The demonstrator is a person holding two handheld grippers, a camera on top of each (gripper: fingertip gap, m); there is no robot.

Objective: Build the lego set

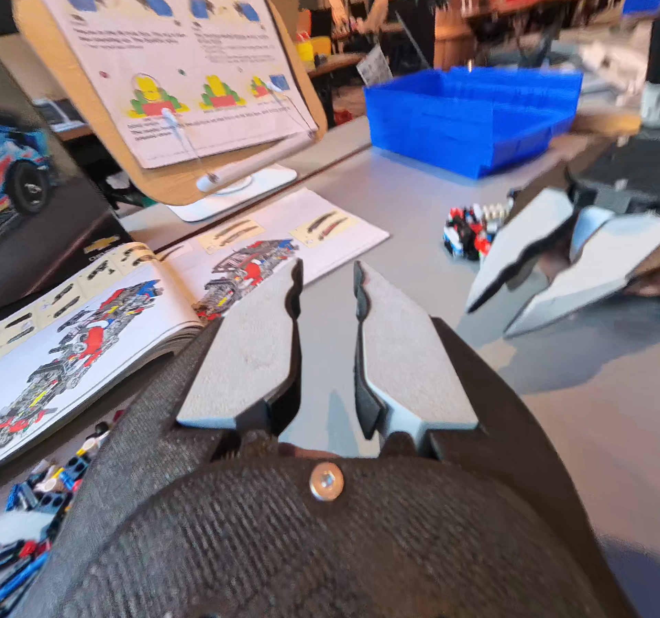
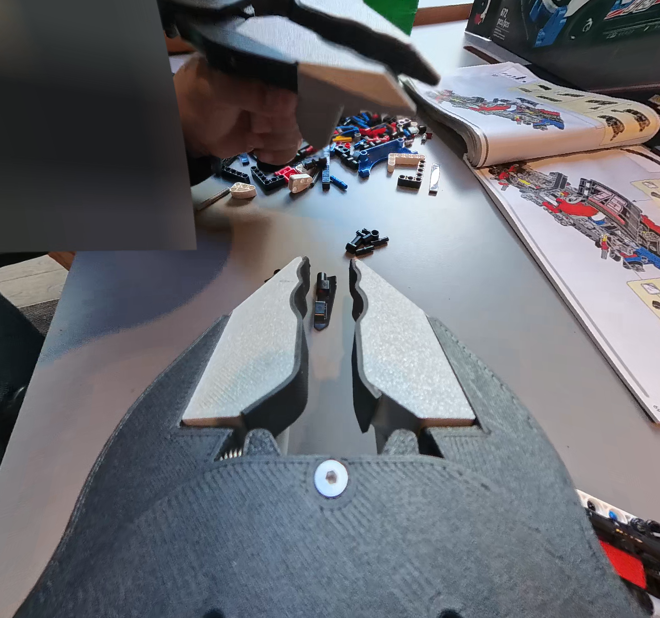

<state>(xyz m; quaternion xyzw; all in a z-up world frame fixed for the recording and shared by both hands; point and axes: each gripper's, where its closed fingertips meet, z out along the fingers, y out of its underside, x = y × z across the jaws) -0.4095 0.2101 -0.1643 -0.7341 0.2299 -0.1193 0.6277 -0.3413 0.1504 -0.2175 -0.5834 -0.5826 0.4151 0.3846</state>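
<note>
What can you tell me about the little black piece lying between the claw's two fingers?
The little black piece is a small assembly, apparently shiny plastic, long and narrow, with a round stub at its far end and a slanted near end. It lies flat on the grey table, pointing away, between the right claw's open fingers; neither touches it.

A workshop or lab: far behind the grey table [image 1: 393,201] stand cluttered shelves and benches, blurred, with a blue plastic bin [image 1: 471,118] nearer.
</note>
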